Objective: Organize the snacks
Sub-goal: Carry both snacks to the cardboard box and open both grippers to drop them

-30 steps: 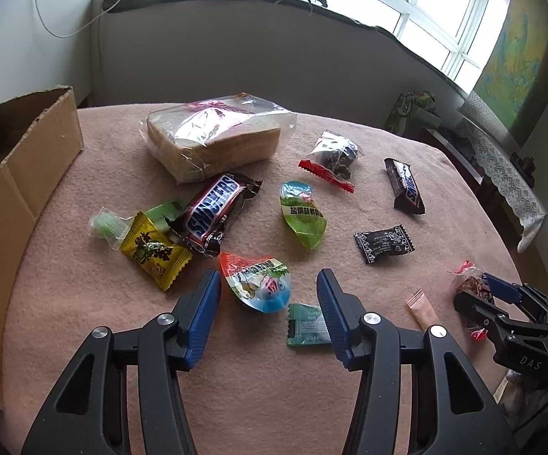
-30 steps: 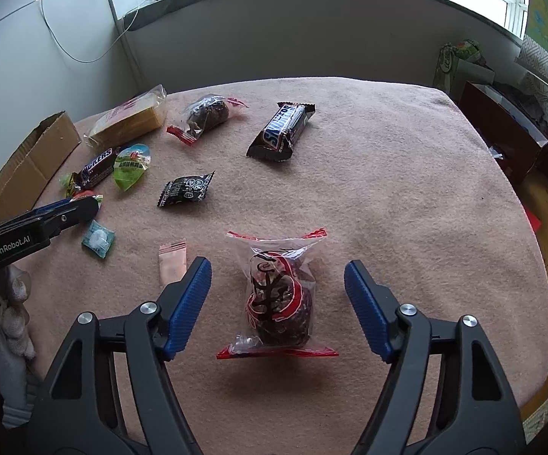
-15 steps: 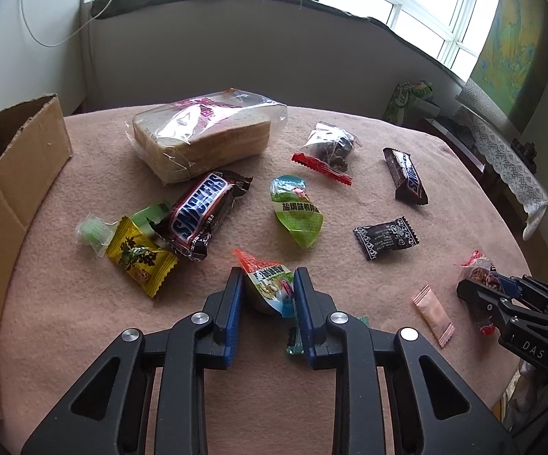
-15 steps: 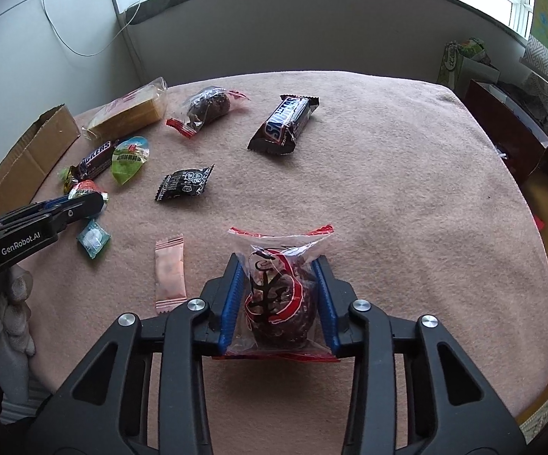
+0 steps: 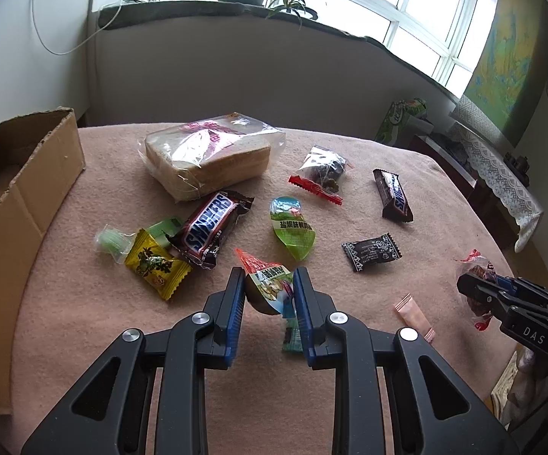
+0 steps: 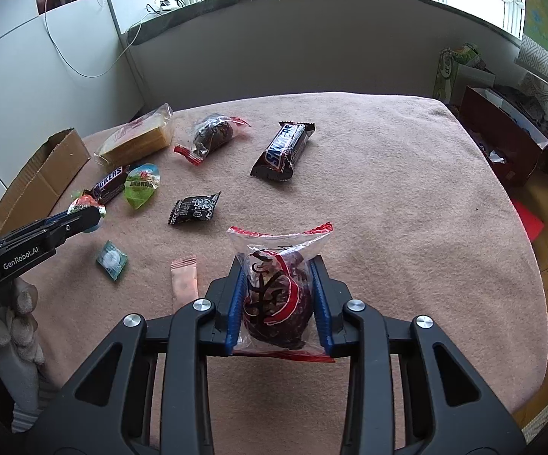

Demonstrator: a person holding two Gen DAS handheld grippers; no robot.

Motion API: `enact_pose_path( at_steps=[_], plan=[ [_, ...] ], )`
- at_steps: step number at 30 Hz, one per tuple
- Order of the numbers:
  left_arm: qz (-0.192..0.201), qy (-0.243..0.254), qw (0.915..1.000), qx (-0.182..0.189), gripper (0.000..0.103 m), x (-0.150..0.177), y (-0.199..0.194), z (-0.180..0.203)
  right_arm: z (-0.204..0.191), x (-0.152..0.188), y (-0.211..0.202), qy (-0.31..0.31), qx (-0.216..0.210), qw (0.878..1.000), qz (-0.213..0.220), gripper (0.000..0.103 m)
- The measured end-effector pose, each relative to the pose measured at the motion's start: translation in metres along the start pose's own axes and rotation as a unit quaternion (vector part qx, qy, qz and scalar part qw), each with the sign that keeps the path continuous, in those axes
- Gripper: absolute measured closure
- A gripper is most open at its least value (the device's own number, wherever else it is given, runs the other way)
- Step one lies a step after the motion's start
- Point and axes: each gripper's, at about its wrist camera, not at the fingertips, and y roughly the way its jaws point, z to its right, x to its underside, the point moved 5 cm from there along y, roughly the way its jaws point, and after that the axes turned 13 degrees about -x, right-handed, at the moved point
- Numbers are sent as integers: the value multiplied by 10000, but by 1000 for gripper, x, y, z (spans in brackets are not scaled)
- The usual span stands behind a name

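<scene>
both pairs of jaws have just been closing: the left hand-held gripper (image 5: 268,295) now pinches the small jelly cup (image 5: 268,286), and the right hand-held gripper (image 6: 278,303) clamps the clear bag of dark fruit (image 6: 276,299) (each was merely straddled a second ago). both snacks sit low over the table (image 6: 406,197), likely ready to lift toward the cardboard box (image 5: 20,189).

Each wrist view looks steeply down along its own claw, close over the pink-covered worktop (image 5: 349,159), toward the windowed wall; both share the scattered snacks, and each catches the other claw sideways.
</scene>
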Motion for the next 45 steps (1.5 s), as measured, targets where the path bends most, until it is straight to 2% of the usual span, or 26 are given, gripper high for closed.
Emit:
enact_pose_path(
  at_steps=[5,10,21,32,38,45],
  plan=[
    [169,-171,9997,-28,79,-7,-18,-15,-22,-20,-10,-253,-134,9994,177,70],
    [391,-360,9985,-142,79,-12,-41,-40,-55,-42,-6,-526,-450,9973,244,70],
    [717,-982,9901,-700,79,-13,-83,-124,-166,-93,27,-1411,-1221,9820,292,70],
    [663,-1675,9764,-1188,79,-2,-90,-205,-277,-114,88,-1984,-1926,9610,-80,70],
    [595,-1794,9726,-1357,79,1,-84,-226,-317,-113,126,-2190,-2022,9539,-360,70],
    [514,-1886,9697,-1467,79,7,-78,-241,-343,-110,160,-2348,-2010,9490,-624,70]
  ],
)
